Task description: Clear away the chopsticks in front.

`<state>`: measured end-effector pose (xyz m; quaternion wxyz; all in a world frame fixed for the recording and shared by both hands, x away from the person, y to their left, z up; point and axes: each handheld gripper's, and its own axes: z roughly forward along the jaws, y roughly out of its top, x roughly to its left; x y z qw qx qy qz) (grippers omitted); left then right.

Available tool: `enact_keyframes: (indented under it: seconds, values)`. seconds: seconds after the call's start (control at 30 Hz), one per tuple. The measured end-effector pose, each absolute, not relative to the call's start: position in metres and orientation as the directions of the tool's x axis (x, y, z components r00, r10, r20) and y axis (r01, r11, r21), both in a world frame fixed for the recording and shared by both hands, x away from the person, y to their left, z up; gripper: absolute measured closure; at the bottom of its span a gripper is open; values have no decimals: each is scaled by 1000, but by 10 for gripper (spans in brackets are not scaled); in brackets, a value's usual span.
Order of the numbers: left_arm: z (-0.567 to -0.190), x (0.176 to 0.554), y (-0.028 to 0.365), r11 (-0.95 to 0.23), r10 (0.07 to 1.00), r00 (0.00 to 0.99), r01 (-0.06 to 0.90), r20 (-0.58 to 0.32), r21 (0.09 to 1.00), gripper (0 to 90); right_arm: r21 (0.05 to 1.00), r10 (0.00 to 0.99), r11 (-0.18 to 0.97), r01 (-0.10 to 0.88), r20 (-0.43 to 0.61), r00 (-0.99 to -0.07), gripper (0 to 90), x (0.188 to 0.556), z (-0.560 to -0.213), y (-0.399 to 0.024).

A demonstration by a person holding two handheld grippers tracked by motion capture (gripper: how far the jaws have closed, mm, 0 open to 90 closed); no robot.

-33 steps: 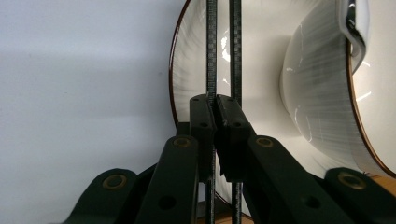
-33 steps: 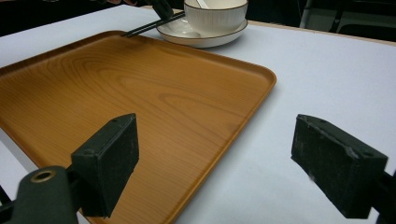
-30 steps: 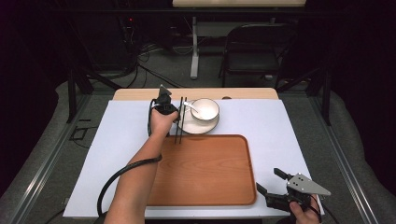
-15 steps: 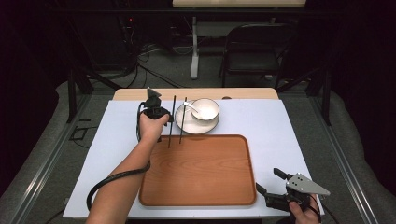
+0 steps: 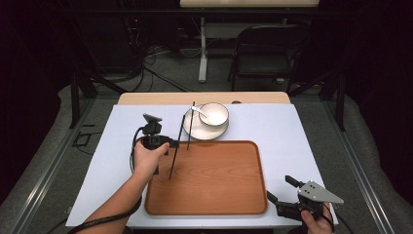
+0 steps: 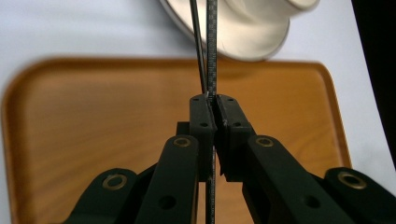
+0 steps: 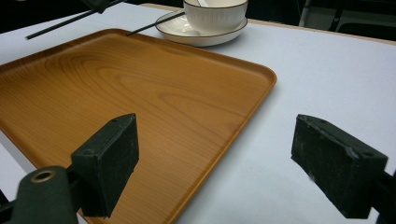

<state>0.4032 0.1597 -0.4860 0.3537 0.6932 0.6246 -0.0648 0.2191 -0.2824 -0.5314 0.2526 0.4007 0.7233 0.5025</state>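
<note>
Left gripper (image 5: 168, 145), its jaws pinching two black chopsticks (image 5: 179, 141), holds them over the far left corner of the one wooden tray (image 5: 214, 195), likely to lay them there. Just beyond, one bowl (image 5: 214, 113) with a spoon sits on one plate (image 5: 195, 130). Right gripper (image 5: 282, 192) rests spread and empty at the bench's (image 5: 292, 131) near right, seemingly waiting.
</note>
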Motion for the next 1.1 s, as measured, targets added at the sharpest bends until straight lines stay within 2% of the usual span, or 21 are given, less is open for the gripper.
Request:
enact_keyframes:
  seconds: [0.23, 0.37, 0.6, 1.1]
  values:
    - [-493, 369, 166, 34, 825, 224, 896, -518, 442, 860, 928, 836, 171, 331, 42, -548, 148, 219, -531, -282]
    - [-496, 351, 167, 66, 849, 198, 880, -490, 470, 860, 928, 837, 172, 330, 39, -546, 148, 219, -531, -282]
    - [-505, 330, 169, 105, 862, 154, 877, -482, 468, 859, 928, 837, 175, 329, 36, -546, 148, 219, -531, -282]
    - [-525, 339, 156, 72, 913, 106, 909, -393, 411, 859, 929, 837, 170, 328, 39, -545, 148, 219, -531, -282]
